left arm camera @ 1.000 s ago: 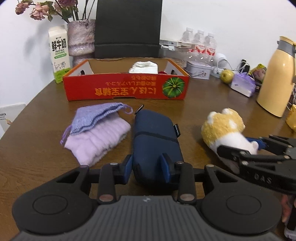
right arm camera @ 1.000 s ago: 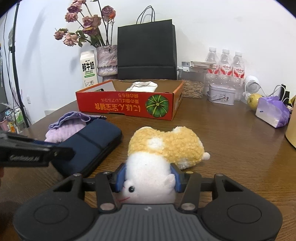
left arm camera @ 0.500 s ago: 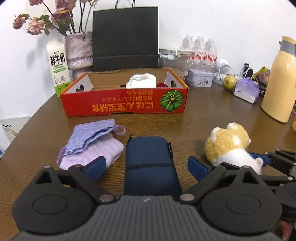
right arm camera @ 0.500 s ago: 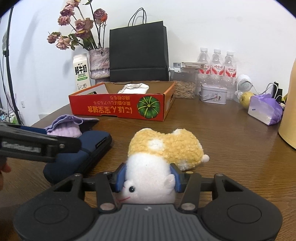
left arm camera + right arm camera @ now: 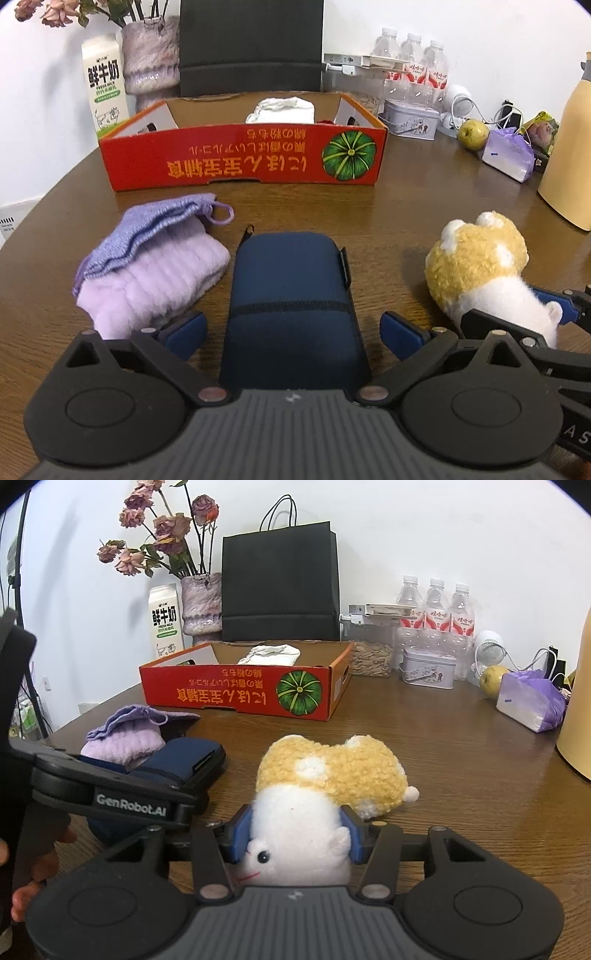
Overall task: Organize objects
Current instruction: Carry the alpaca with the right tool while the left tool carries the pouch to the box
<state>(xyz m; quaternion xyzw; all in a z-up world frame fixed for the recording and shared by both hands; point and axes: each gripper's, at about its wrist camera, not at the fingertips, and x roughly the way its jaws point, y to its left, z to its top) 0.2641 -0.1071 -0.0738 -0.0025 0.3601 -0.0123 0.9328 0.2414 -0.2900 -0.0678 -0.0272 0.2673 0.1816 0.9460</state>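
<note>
My left gripper (image 5: pixel 293 330) is open, its blue pads wide on either side of a dark blue pouch (image 5: pixel 291 295) that lies flat on the wooden table. A folded purple and lilac cloth (image 5: pixel 147 266) lies to the pouch's left. My right gripper (image 5: pixel 297 834) is shut on the white head of a yellow and white plush toy (image 5: pixel 328 775), which rests on the table. The plush also shows at the right of the left wrist view (image 5: pixel 480 266). A red cardboard box (image 5: pixel 243 155) with a white cloth (image 5: pixel 282 109) inside stands behind them.
At the back stand a milk carton (image 5: pixel 105 83), a vase (image 5: pixel 149 61), a black paper bag (image 5: pixel 251 44), water bottles (image 5: pixel 412 59) and a tin (image 5: pixel 410 120). A pear (image 5: pixel 472 133), a purple packet (image 5: pixel 508 155) and a yellow thermos (image 5: pixel 569 162) are at the right.
My left gripper was shut on the dark blue pouch and has opened wide and let it go. My right gripper stays shut on the plush.
</note>
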